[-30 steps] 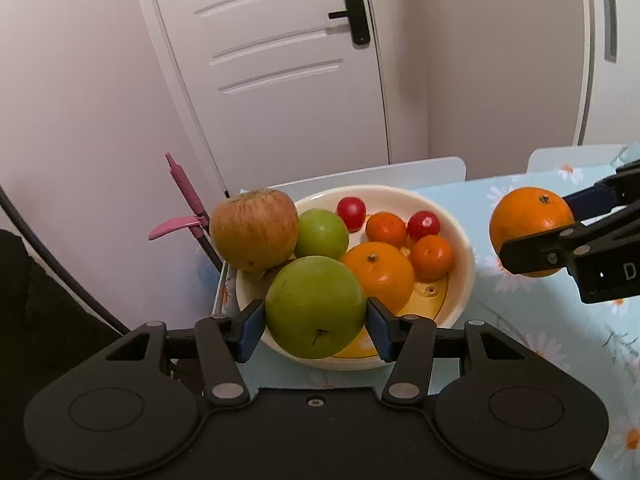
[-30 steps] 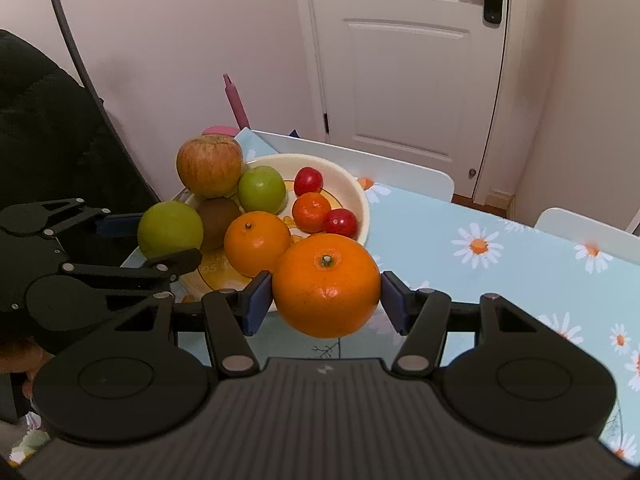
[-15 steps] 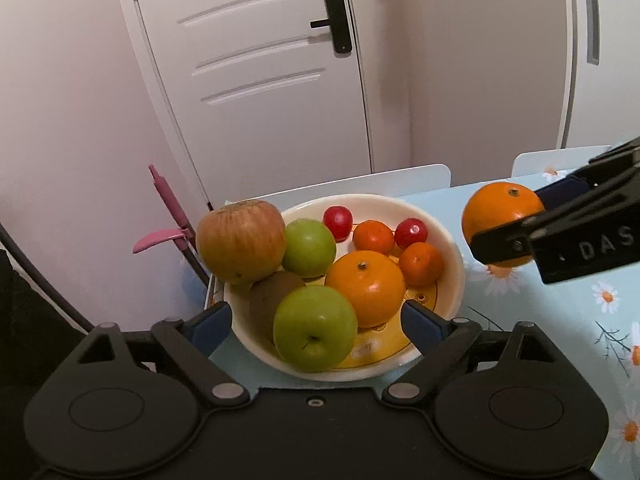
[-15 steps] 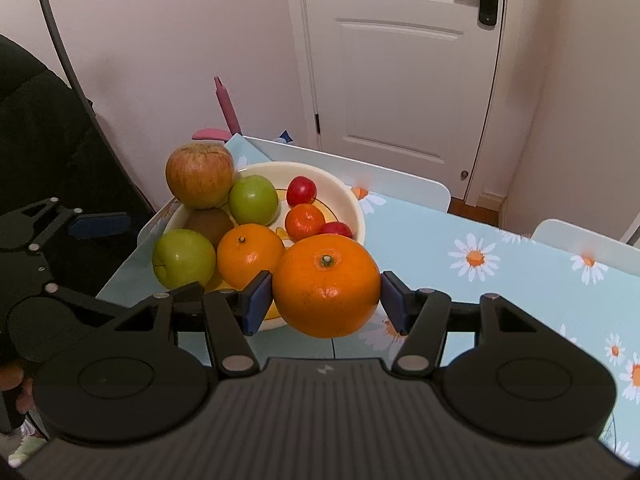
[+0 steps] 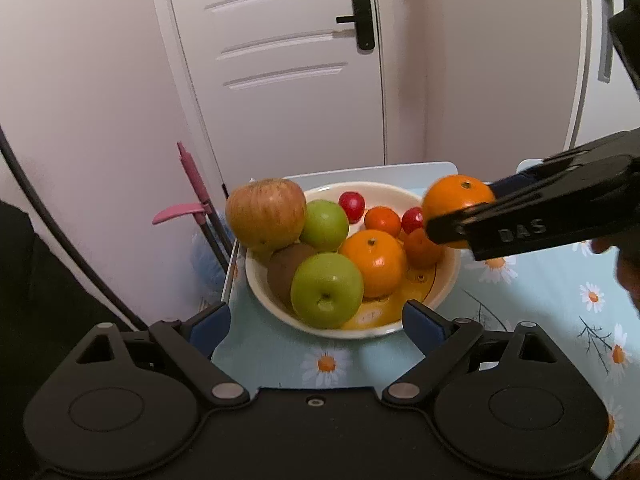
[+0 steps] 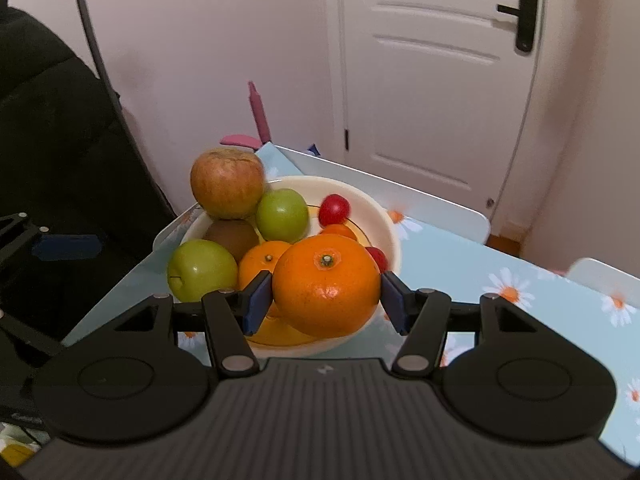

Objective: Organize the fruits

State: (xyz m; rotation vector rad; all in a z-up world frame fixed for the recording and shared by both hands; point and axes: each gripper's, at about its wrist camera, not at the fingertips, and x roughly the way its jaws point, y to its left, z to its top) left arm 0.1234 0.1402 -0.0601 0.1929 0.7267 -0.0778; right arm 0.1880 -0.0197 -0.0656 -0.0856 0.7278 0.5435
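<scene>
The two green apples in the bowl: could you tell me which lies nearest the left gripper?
The front green apple, stem up at the bowl's near rim; the other green apple sits behind, beside the red apple.

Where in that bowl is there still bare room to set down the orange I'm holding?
The bowl shows bare yellow floor at its right front, between the orange already inside, the small tangerine and the rim. The left side is crowded: red apple, kiwi and green apples stacked together.

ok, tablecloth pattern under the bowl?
Light blue tablecloth printed with white, orange-centred daisies; clearest in the left wrist view, beside the bowl.
</scene>
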